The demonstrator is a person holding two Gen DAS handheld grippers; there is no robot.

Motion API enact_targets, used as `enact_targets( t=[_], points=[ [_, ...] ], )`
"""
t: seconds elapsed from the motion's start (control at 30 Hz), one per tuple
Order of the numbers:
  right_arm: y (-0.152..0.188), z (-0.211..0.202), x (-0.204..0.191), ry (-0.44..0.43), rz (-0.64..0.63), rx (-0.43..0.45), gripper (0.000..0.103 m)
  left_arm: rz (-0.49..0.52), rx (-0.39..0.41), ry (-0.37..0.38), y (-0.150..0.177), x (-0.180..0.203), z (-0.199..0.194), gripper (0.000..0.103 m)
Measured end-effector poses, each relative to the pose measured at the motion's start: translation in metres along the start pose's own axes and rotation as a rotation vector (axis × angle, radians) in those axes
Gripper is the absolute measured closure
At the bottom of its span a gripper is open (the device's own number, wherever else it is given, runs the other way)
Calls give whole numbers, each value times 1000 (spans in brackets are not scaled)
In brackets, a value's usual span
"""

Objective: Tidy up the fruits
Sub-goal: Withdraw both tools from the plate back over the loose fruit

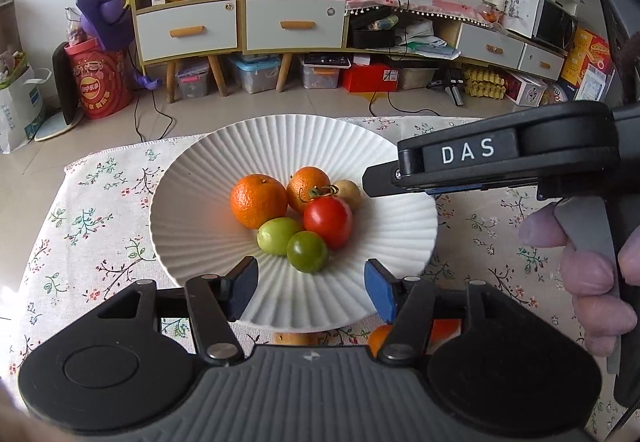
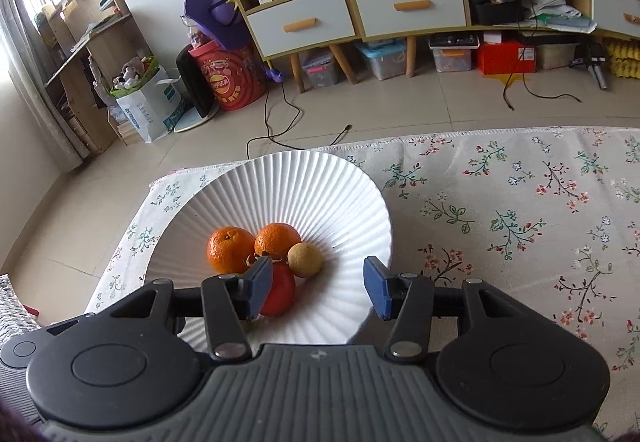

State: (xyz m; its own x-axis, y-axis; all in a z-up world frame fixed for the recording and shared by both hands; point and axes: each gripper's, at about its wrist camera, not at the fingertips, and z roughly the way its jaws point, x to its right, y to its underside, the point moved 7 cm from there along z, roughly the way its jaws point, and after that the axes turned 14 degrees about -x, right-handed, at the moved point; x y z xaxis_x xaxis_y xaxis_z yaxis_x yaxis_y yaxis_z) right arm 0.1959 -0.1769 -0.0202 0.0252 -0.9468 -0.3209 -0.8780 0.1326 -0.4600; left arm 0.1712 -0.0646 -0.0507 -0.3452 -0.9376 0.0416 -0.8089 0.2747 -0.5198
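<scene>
On the table (image 2: 500,201), with its flowered cloth, your white ribbed bowl (image 1: 200,177) holds all the fruit in a tight cluster at its centre: two oranges (image 1: 259,200) side by side at the back, a small tan fruit (image 1: 349,193) touching the right one, a red tomato (image 1: 327,222) in front of them, and two green tomatoes (image 1: 307,252) nearest you.

Your left gripper (image 1: 311,288) has its blue-padded fingers (image 1: 379,290) spread wide and holding nothing; they sit above the near rim of the bowl, and the green tomatoes lie just ahead, between the two fingertips' lines but not touching either.

Your right gripper (image 2: 317,288) is also spread and empty. Its left finger (image 2: 258,288) overlaps the red tomato in the right wrist view; you cannot tell whether it touches. The tan fruit sits ahead, between the fingers. From the left wrist view that gripper's black body reaches in over the bowl's right rim, your right hand (image 1: 592,274) wrapped around its handle.
</scene>
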Motion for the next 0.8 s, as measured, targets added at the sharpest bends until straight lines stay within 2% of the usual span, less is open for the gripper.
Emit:
enact_targets(
  t=[0.17, 0.3, 0.53, 0.7, 0.8],
  points=[
    [7, -10, -2, -6, -25, -5, 47, 13, -13, -2, 7, 0, -11, 36],
    [15, -12, -2, 3, -63, -27, 45, 39, -25, -20, 14, -3, -16, 25],
    [28, -22, -3, 16, -124, -29, 32, 46, -44, -28, 30, -13, -25, 17],
    [41, -25, -3, 21, -161, -42, 29, 20, -48, -33, 43, -19, -33, 12],
    [51, -27, -7, 20, -203, -46, 22, 23, -55, -48, 50, -22, -34, 9]
  ],
)
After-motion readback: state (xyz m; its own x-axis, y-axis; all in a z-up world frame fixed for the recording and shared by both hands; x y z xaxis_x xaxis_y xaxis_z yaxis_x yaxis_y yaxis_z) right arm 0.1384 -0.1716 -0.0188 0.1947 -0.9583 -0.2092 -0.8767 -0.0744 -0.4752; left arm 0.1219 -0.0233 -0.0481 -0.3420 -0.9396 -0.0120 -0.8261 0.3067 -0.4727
